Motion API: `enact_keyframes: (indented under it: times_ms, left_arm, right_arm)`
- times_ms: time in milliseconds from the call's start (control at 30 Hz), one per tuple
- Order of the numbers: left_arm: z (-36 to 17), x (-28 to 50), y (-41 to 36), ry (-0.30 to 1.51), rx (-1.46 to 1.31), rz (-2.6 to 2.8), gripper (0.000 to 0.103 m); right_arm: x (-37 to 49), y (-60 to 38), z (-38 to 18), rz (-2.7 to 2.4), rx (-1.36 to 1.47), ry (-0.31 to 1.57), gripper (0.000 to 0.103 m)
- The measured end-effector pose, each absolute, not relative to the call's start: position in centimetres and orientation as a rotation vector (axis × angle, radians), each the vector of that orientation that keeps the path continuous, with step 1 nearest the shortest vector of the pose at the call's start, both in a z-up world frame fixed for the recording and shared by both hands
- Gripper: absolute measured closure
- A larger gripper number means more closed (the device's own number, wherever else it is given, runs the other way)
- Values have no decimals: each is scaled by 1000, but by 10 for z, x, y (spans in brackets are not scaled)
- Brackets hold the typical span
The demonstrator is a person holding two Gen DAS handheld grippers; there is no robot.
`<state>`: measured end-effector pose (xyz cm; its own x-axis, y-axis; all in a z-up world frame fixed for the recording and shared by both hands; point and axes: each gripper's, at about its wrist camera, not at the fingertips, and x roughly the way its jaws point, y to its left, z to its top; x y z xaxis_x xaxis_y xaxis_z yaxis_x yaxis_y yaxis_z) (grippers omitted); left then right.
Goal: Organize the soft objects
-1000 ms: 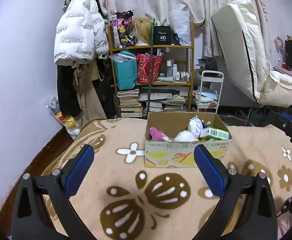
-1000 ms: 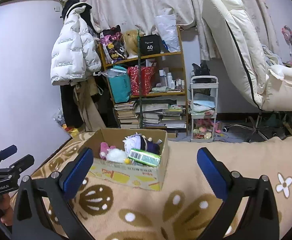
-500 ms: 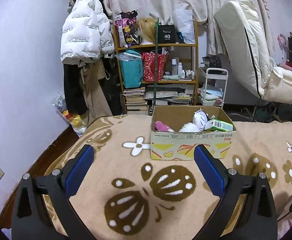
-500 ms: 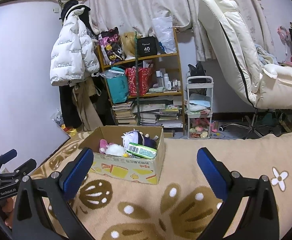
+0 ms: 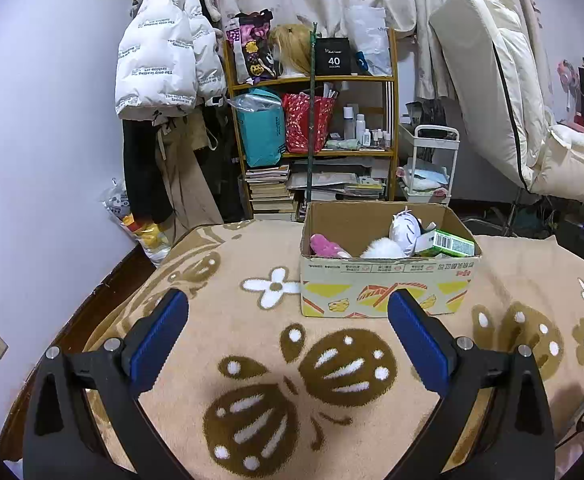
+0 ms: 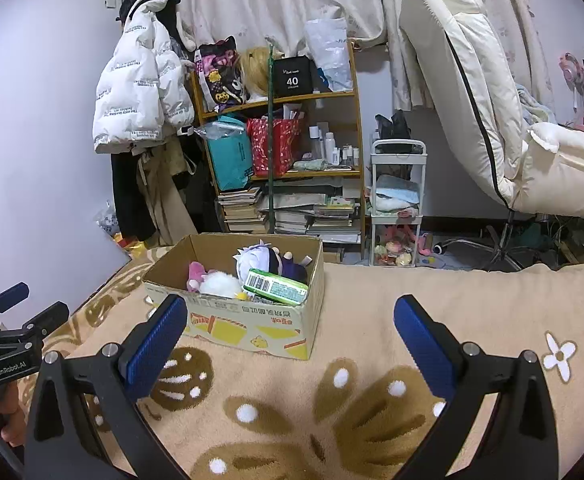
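Observation:
A cardboard box stands on the tan flowered blanket; it also shows in the right wrist view. Inside lie a pink plush, a white fluffy toy, a white-haired doll and a green packet. My left gripper is open and empty, a short way in front of the box. My right gripper is open and empty, in front of the box's right corner. The left gripper also shows at the left edge of the right wrist view.
A wooden shelf with bags, bottles and books stands behind the bed. A white jacket hangs at the left. A small white cart and a cream recliner chair stand to the right.
Both grippers have drawn back a little from the box and risen slightly. Both stay open and empty. The box contents have not moved.

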<state>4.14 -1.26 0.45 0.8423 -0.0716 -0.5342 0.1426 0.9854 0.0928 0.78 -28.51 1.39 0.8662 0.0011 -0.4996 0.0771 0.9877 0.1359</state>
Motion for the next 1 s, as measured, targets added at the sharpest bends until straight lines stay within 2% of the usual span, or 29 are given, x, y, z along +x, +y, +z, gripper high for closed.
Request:
enact_keyframes:
  times_ms: [1000]
  left_arm:
    - [-1,42,-14,562,151,-121,4]
  right_arm:
    - [12,-288,12,-38,152,528,0]
